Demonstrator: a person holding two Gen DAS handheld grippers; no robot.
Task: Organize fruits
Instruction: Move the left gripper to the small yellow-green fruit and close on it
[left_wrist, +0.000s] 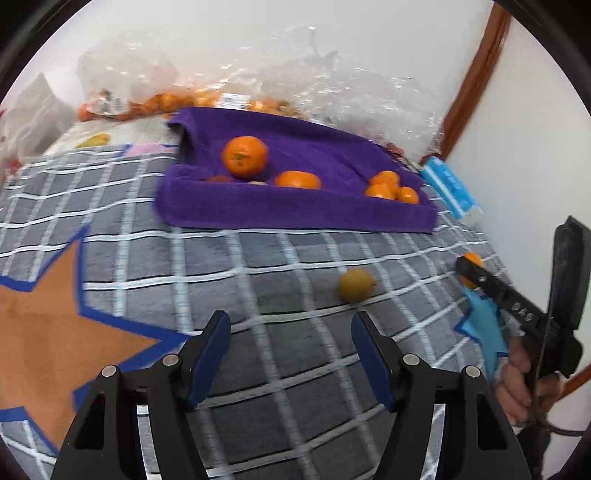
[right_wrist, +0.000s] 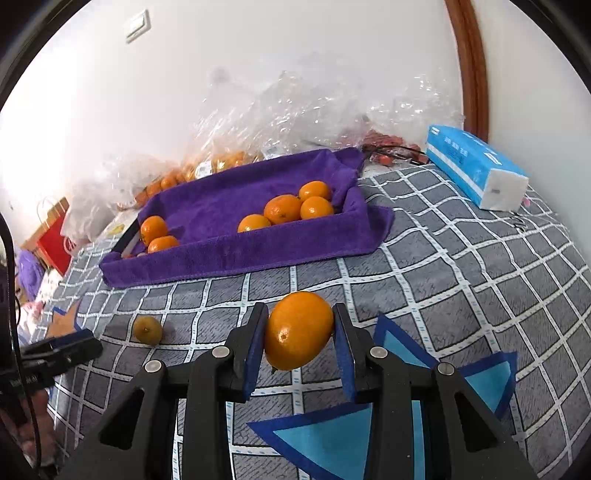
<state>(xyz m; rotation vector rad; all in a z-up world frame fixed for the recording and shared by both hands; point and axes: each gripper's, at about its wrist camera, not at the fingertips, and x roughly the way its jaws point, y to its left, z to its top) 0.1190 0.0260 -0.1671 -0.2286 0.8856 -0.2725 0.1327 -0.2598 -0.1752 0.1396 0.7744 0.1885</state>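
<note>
Grey checked bedspread (right_wrist: 461, 266) w/ white lines fills most of both views; it has an orange star (left_wrist: 44, 332) at lower left of the left wrist view and blue star shapes (right_wrist: 399, 435) at the bottom of the right wrist view. Crinkly clear plastic bags (right_wrist: 295, 110) sit at the back by the white wall, some w/ small oranges inside. Next biggest is the purple towel-lined tray (right_wrist: 240, 254), middle of the frame, resting on the bedspread. It holds two tangerines (right_wrist: 157, 234) at its left end & four more (right_wrist: 295, 206) bunched at its right end. A blue tissue pack (right_wrist: 476, 166) lies upper right, well apart from the tray.

Right gripper (right_wrist: 299, 332), bottom centre, is pinching one tangerine (right_wrist: 299, 330); both blue pads press its sides and it is up off the bedspread. Left gripper (left_wrist: 290, 354) stands spread w/ nothing between the pads. One small yellowish fruit (left_wrist: 355, 285) lies alone on the bedspread just past the left gripper's tips, near the tray but not in it.
</note>
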